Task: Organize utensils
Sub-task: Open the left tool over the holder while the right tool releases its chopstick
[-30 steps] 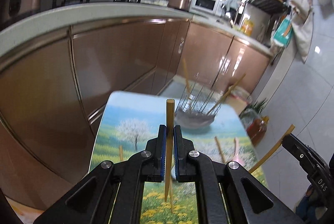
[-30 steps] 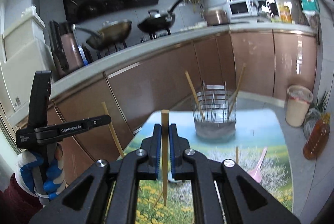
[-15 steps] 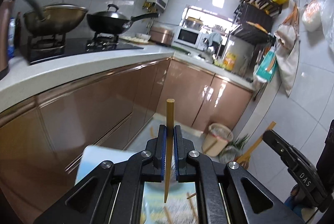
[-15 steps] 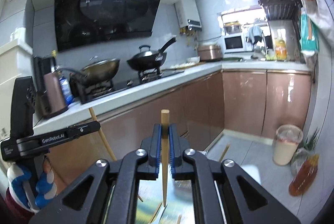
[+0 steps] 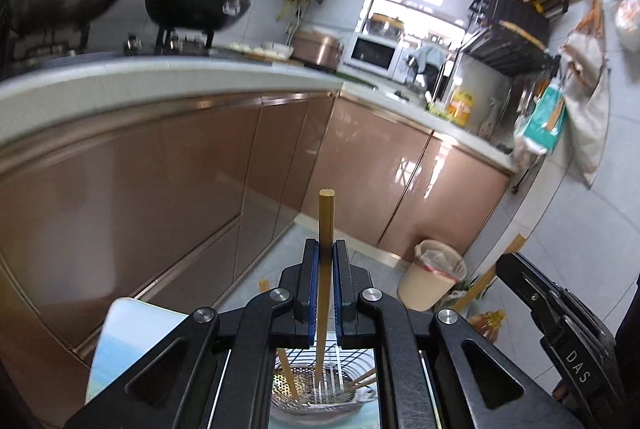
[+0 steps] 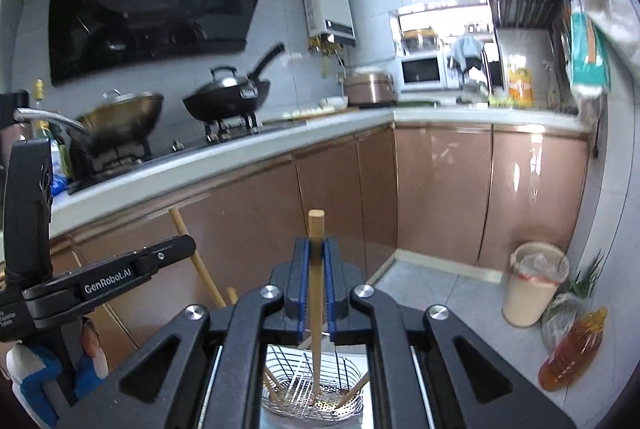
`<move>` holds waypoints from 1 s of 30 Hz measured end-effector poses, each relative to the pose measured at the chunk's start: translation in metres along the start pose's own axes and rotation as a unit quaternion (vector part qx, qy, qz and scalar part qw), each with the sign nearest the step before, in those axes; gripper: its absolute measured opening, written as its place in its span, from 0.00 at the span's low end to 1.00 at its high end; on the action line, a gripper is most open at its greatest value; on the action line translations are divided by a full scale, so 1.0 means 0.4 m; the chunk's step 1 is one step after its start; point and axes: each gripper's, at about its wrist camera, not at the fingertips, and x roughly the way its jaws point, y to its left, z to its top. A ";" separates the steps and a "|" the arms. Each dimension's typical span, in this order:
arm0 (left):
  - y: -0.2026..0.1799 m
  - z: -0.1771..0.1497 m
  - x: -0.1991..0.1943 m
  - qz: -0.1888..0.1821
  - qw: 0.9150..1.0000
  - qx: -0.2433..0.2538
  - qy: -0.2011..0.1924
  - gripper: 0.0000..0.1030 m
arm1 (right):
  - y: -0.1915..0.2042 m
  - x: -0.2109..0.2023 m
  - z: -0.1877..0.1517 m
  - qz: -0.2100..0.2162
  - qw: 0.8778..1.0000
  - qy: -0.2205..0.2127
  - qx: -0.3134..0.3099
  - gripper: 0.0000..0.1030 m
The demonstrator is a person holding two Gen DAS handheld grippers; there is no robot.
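My left gripper [image 5: 325, 249] is shut on a wooden chopstick [image 5: 325, 229] held upright, its lower tip over the metal wire utensil holder [image 5: 320, 389]. My right gripper [image 6: 316, 249] is shut on another wooden chopstick [image 6: 315, 237], also upright, with its lower end inside the same holder [image 6: 312, 393]. Several chopsticks lean in the holder. The holder stands on a small table with a landscape print [image 5: 116, 345]. The left gripper body [image 6: 100, 281] shows in the right wrist view with its chopstick [image 6: 192, 257]; the right gripper body [image 5: 560, 317] shows in the left wrist view.
Brown kitchen cabinets [image 5: 160, 189] under a white counter [image 5: 120, 85] run behind the table. Two woks [image 6: 224, 101] sit on the stove. A bin [image 6: 534, 285] and an oil bottle [image 6: 572, 353] stand on the floor at right.
Both grippers have moved forward over the holder and tilted so the chopsticks' lower tips now point into it. Most of the table has dropped out of view.
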 end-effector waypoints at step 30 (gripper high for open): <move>0.088 -0.120 -0.199 0.073 0.997 0.017 -0.013 0.71 | -0.010 -0.174 -0.142 -0.021 0.999 0.043 0.009 0.46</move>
